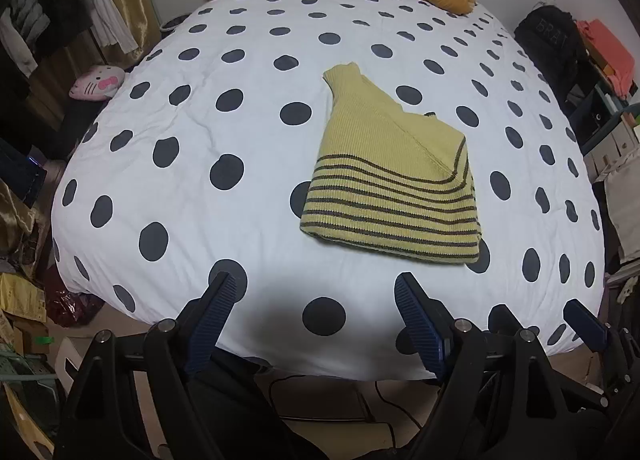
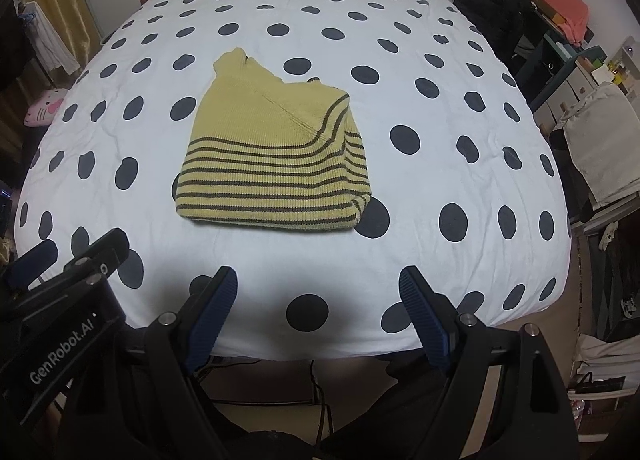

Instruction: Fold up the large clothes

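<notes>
Both the left gripper (image 1: 314, 292) and right gripper (image 2: 318, 286) hang with jaws wide and empty, the soft, floppy knitted sweater (image 2: 272, 163) lying folded on the bed (image 2: 460, 272) beyond them, best pinched at its edges.

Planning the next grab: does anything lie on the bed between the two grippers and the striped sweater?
Nothing visible does. Only bare polka-dot duvet lies between the open left gripper, the open right gripper and the folded sweater.

Both wrist views angled down from the bed's (image 1: 168, 127) foot, side by side, sharing the sweater (image 2: 272, 163)
</notes>
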`<state>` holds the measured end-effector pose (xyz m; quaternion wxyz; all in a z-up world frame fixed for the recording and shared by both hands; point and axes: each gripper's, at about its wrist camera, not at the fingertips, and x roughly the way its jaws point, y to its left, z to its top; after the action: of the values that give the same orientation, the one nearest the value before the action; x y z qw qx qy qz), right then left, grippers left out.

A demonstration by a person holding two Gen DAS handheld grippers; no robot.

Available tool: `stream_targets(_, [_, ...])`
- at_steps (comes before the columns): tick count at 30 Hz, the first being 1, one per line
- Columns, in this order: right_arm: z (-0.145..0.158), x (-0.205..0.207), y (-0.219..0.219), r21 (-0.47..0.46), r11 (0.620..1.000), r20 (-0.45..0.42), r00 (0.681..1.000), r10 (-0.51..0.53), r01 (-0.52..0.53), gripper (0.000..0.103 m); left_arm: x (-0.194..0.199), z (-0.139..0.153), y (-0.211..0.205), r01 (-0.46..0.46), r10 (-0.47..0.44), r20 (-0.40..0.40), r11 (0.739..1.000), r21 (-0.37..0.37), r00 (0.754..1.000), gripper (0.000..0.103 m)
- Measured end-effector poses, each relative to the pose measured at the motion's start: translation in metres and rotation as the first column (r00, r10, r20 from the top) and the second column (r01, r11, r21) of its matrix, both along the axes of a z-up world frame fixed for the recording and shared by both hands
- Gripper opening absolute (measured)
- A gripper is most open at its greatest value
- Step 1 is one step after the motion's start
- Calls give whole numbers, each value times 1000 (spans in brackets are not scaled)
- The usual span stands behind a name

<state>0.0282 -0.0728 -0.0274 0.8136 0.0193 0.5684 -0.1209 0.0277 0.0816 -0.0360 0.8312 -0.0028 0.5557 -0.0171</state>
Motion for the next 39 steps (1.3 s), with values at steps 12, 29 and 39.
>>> stream_targets(12, [1, -1, -1, 1, 1000, -1, 1000, -3, 3, 83, -1, 1, -1, -4, 4, -6, 1000, 4, 1000, 82])
stream_targets(29, [1, 0, -11, -5, 1000, -11, 1000, -3, 2, 83, -1, -5, 6, -26, 26, -31, 1000, 5, 999, 82])
stream_targets(39, [-4, -4, -14, -2, 1000, -20, 1000, -3, 3, 83, -2, -8, 6, -26, 26, -46, 1000, 3, 999, 83])
